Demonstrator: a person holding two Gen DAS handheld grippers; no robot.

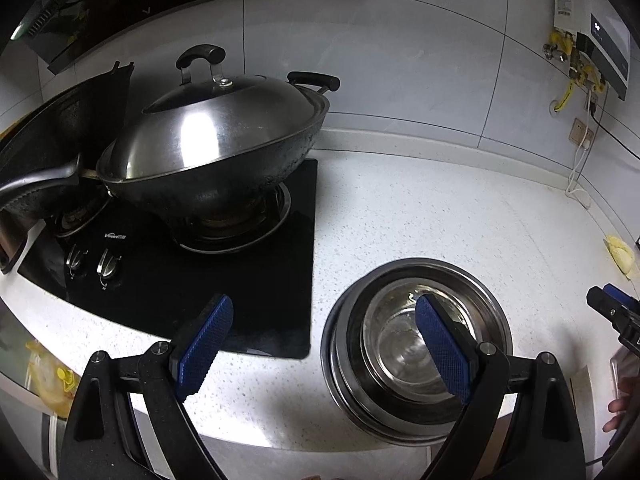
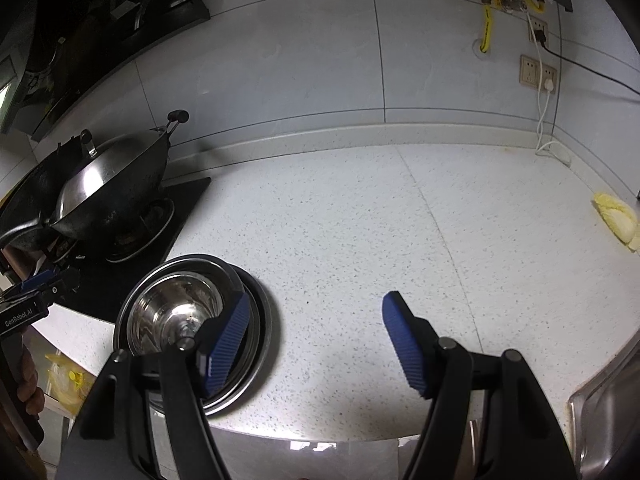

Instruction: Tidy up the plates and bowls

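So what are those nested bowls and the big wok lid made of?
The nested bowls look like polished stainless steel: mirror-bright, with sharp reflections inside. The wok lid seems to be brushed steel too, with a broad soft glare, and its handle looks like black plastic. The wok underneath is dull, dark metal, possibly iron.

- two grippers: left gripper (image 1: 324, 340), right gripper (image 2: 316, 340).
- one stack of nested steel bowls (image 1: 416, 344); exact bowl number cannot be told.
- two woks: lidded wok (image 1: 216, 148), uncovered wok (image 1: 44, 136).
- two stove knobs (image 1: 92, 262).
- one cabbage piece (image 2: 616, 220).
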